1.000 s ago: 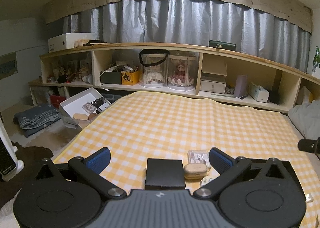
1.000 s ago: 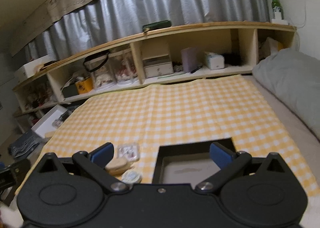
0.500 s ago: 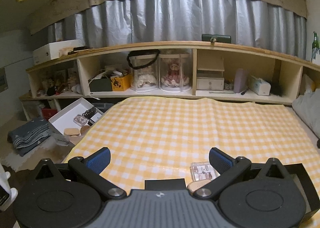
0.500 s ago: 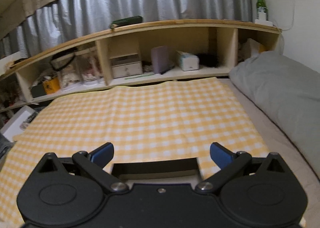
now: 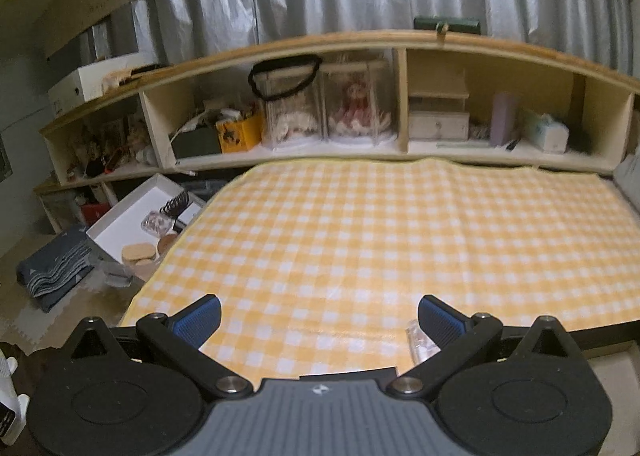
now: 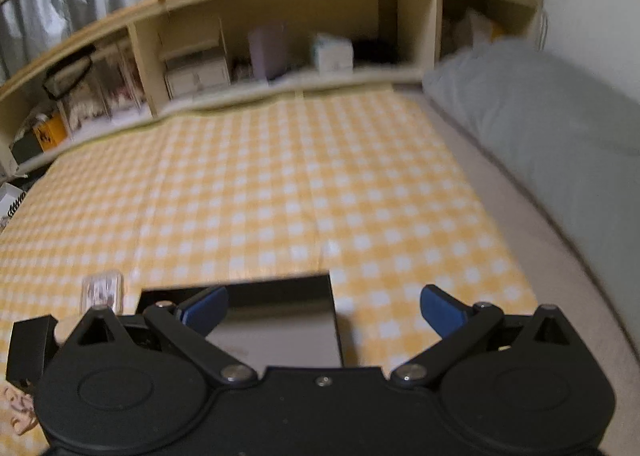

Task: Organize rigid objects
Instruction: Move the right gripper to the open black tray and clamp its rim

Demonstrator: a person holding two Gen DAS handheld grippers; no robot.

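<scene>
Both the left gripper [image 5: 318, 320] and right gripper [image 6: 324, 310] are hanging wide open holding nothing, the clear case [image 6: 101, 292] is lying beside the empty black box [image 6: 276, 320] on the bed, so sorting looks barely begun

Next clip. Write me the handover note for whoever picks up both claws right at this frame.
Left claw: open, empty, above the yellow checked cloth.
Right claw: open, empty, over the open black box.
Things: clear plastic case lies on the cloth left of the box; another black box sits at the left edge of the right view, with a tan item partly hidden beside it.
Done: nothing seen inside the box, though the claw hides part of it.
Left: apparently to move the small items into the box.
</scene>
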